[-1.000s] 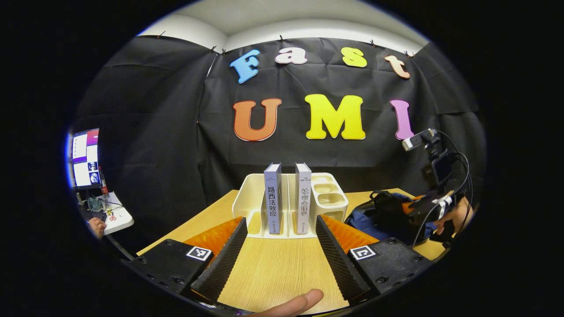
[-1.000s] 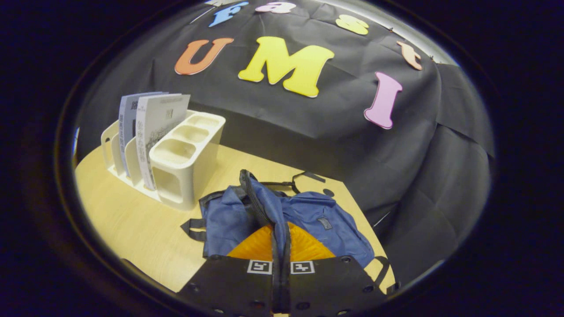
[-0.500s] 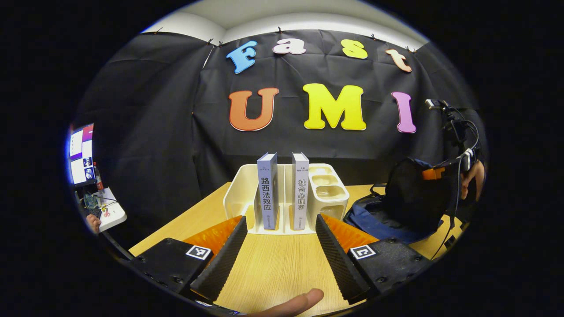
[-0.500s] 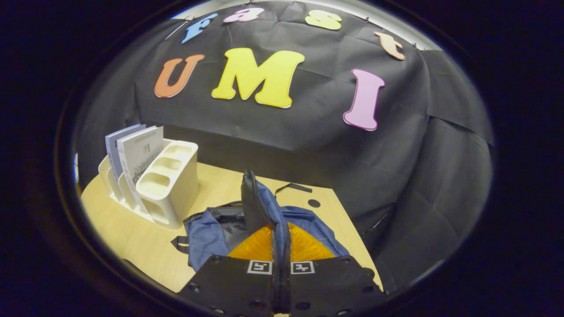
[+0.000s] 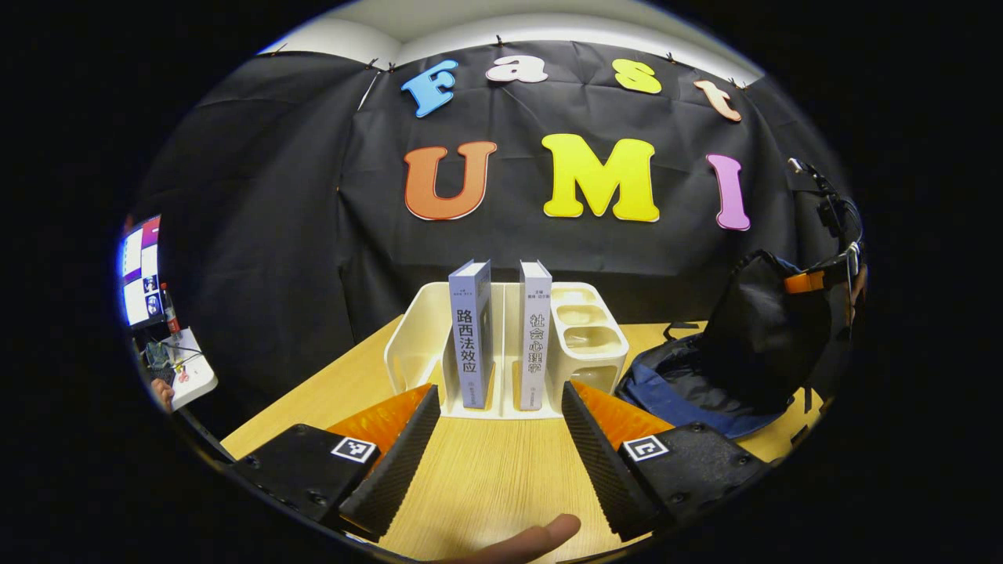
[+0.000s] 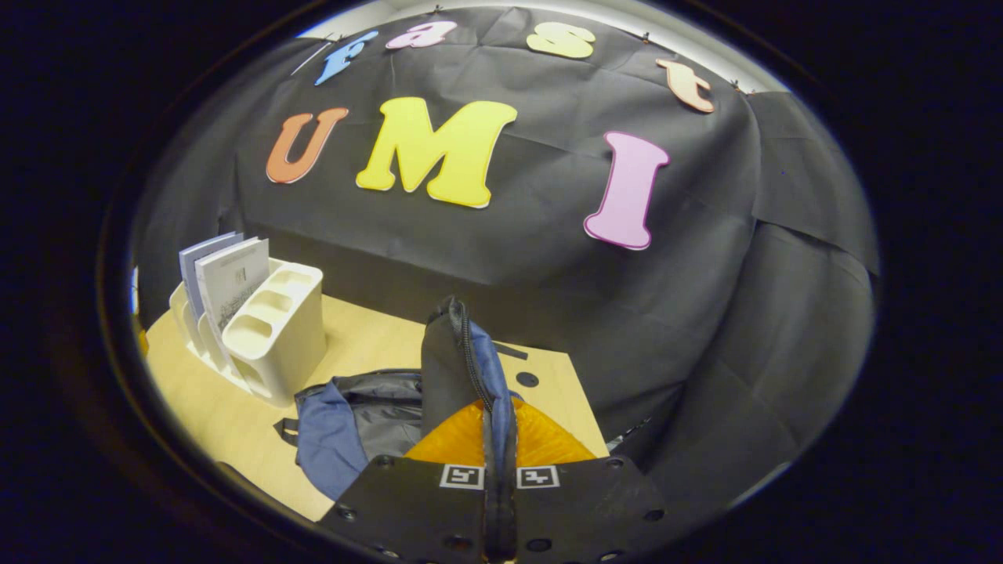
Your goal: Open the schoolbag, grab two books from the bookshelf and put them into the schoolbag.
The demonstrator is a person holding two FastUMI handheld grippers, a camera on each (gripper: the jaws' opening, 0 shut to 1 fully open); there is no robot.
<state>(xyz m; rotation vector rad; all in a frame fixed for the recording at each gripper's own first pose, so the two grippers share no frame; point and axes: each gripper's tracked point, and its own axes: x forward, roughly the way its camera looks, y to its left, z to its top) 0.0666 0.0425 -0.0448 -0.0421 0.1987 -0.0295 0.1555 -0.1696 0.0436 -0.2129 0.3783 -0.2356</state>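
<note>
Schoolbag point(image 6: 345, 423) fabric rises straight ahead of the right hand-held gripper point(image 6: 499, 439), whose fingers are pressed together on the zipper-edged flap point(image 6: 458, 352), lifting it off the worktop point(image 6: 235, 423) so the dark lining shows. The left hand-held gripper point(image 5: 495, 439) sits low over the worktop with its fingers spread wide and empty, and is the nearer one to the books. Just beyond its fingertips, centred in the gap, two books stand upright, spines toward it: the bluish book point(image 5: 470, 337) and the pale book point(image 5: 535, 337), in separate slots of the cream bookshelf point(image 5: 415, 345). The lifted schoolbag lies farther off to its right.
</note>
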